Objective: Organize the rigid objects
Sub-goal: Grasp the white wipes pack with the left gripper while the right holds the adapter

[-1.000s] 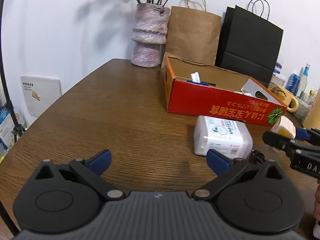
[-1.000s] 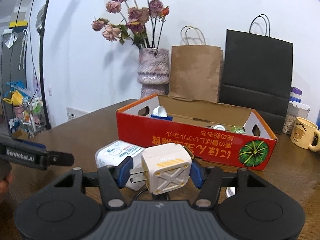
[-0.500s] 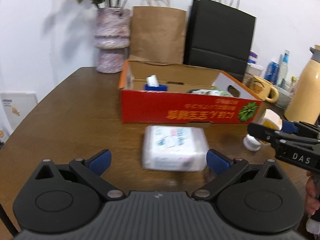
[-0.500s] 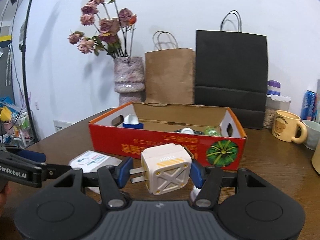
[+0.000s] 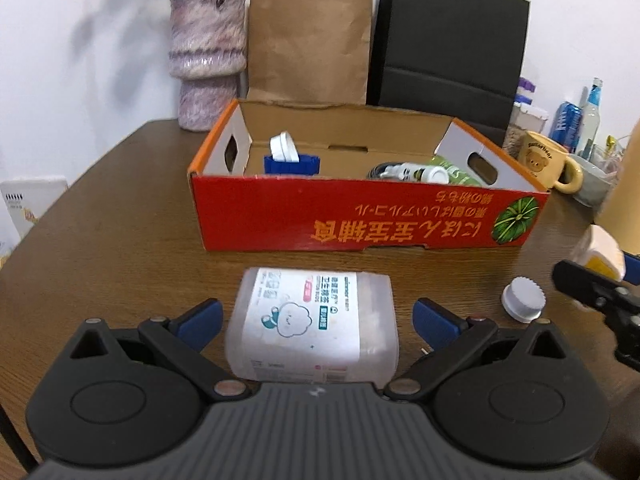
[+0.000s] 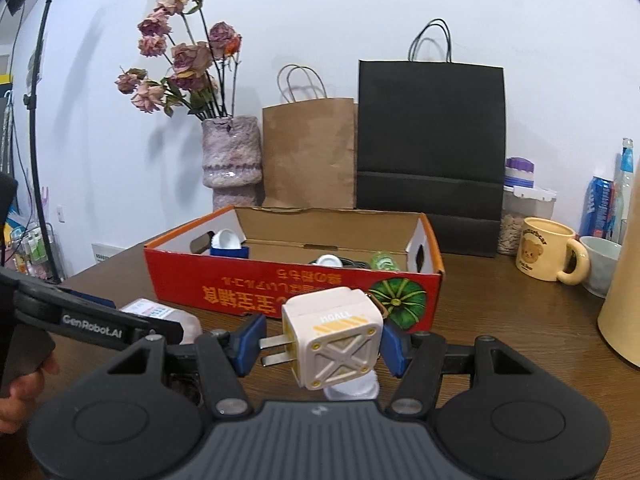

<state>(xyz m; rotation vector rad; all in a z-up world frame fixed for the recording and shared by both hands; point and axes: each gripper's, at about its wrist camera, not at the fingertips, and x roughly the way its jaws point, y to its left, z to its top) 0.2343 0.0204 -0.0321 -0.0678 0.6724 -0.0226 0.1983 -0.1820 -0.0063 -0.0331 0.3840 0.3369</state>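
A red cardboard carton (image 5: 360, 220) (image 6: 260, 280) lies open on the brown table, with a blue-and-white item (image 5: 290, 158) and a white bottle (image 5: 416, 172) inside. A clear cotton-swab box (image 5: 312, 320) lies in front of it, between the spread fingers of my left gripper (image 5: 316, 320), whose pads stand clear of both its sides. My right gripper (image 6: 322, 338) is shut on a white cube plug adapter (image 6: 332, 336), prongs pointing left. It hovers just in front of the carton's right end. A white bottle cap (image 5: 523, 299) lies on the table under it.
Behind the carton stand a fuzzy vase of dried flowers (image 6: 230, 160), a brown paper bag (image 5: 308, 40) and a black bag (image 6: 430, 136). A bear mug (image 6: 546, 250), a bowl, bottles and a tall tan jug (image 6: 624, 304) crowd the right.
My left gripper swung right and forward until the cotton-swab box came between its fingers. The right gripper carried the adapter rightward along the carton's front, still gripping it.
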